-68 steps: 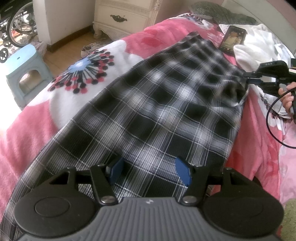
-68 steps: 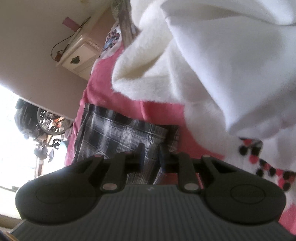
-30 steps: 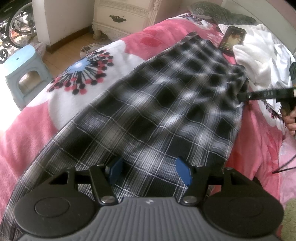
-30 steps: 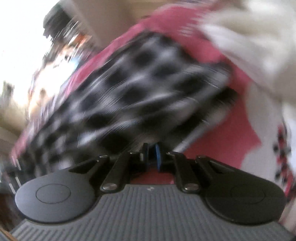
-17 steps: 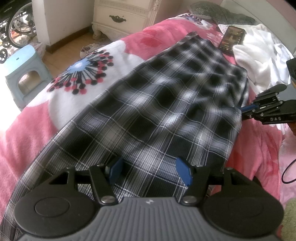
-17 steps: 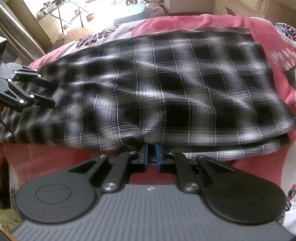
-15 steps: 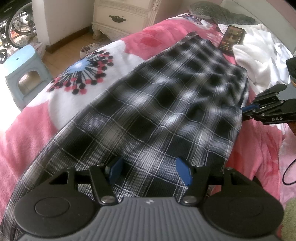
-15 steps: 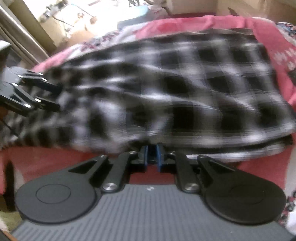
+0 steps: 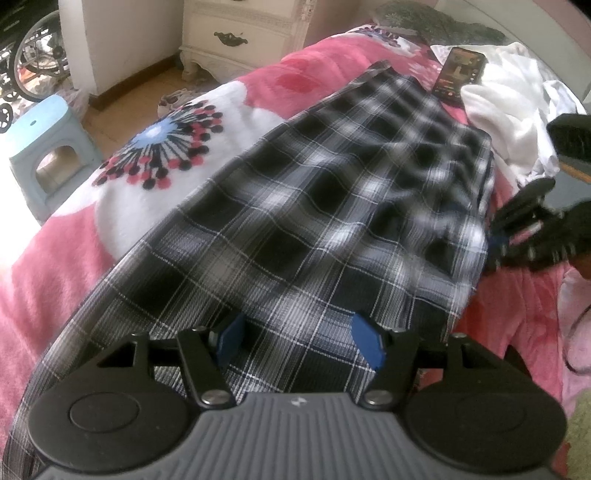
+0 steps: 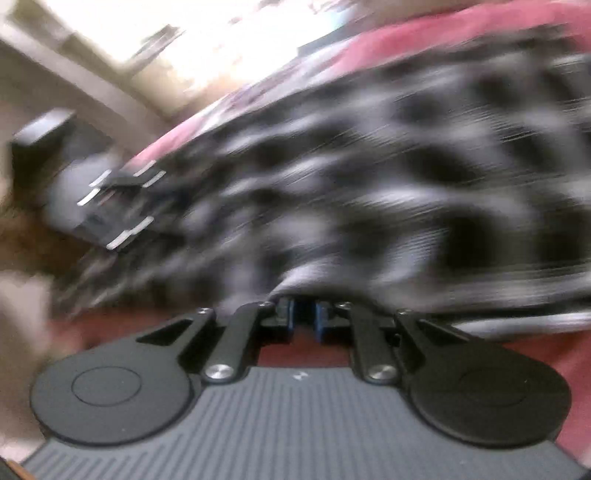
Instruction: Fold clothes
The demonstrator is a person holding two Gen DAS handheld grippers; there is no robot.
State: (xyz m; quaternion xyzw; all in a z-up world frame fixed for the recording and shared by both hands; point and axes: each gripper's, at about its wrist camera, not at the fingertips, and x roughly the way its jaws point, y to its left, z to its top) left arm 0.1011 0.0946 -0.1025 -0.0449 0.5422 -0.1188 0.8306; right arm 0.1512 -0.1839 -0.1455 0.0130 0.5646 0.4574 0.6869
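A black-and-white plaid garment [image 9: 314, 206] lies stretched out along the pink flowered bedspread [image 9: 55, 266]. My left gripper [image 9: 297, 343] stands open over its near end, with the cloth showing between the blue pads [image 9: 229, 339]. At the garment's right edge my right gripper [image 9: 495, 243] is shut on the hem, which bulges up slightly there. The right wrist view is badly blurred. It shows the right gripper [image 10: 304, 317] with its pads almost together, the plaid garment [image 10: 369, 184] draped over their tips, and the left gripper [image 10: 122, 199] at far left.
A phone [image 9: 458, 72] and a heap of white clothes [image 9: 506, 110] lie at the far right of the bed. Beyond the bed's left side are a blue stool [image 9: 44, 147], a white nightstand [image 9: 243, 33] and wheels [image 9: 33, 55].
My right gripper has slid along the garment's right edge toward the near end and rolled, still pinching the hem. The left gripper has stayed put and open.
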